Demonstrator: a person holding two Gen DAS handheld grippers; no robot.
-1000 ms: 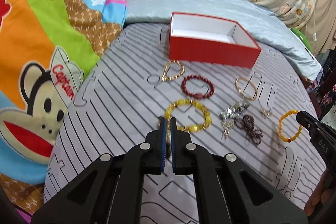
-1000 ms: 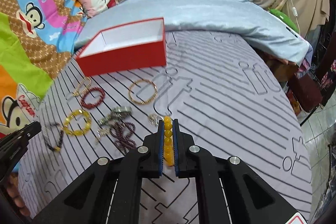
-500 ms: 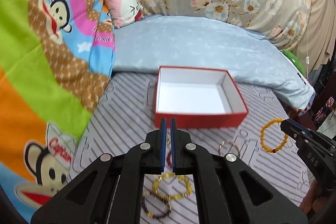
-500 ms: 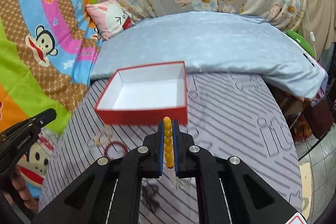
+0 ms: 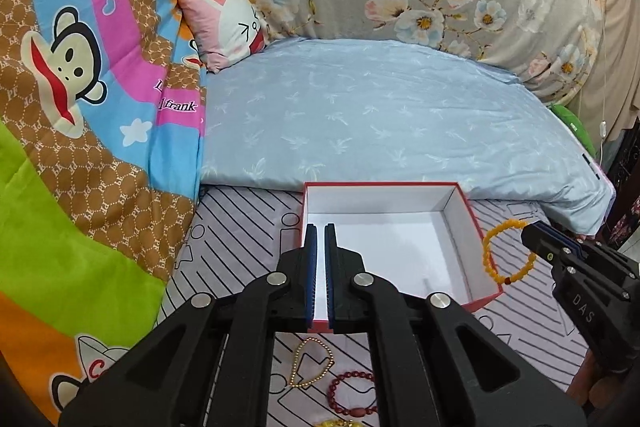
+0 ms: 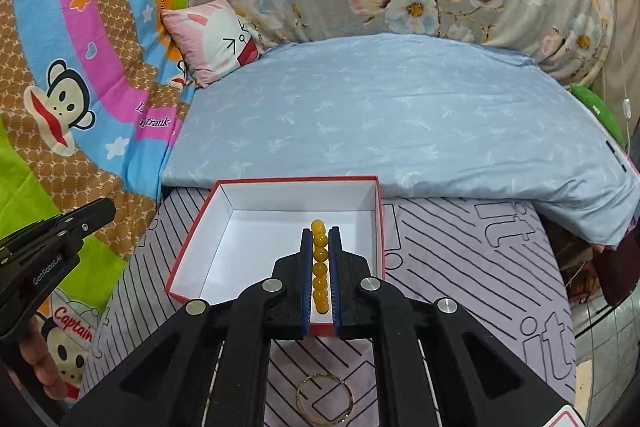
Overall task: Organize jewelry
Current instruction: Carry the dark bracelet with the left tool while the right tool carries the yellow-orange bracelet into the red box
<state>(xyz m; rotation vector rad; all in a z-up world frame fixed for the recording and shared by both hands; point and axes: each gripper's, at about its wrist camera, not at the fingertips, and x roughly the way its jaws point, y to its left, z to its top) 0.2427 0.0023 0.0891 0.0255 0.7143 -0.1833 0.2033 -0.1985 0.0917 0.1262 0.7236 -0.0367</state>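
Bed, grey striped sheet (image 6: pixel 460 267): open red cardboard box, white inside (image 6: pixel 280 227), at blue quilt's edge. Right gripper (image 6: pixel 320 267) clamps yellow bead bracelet (image 6: pixel 319 255) over box; left gripper (image 5: pixel 319 267) closed, apparently empty. Step: delivery. Next: release into box.

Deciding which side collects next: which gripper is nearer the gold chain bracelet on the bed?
Left. The left gripper is directly above the gold chain bracelet; the right gripper is off beside the red box.
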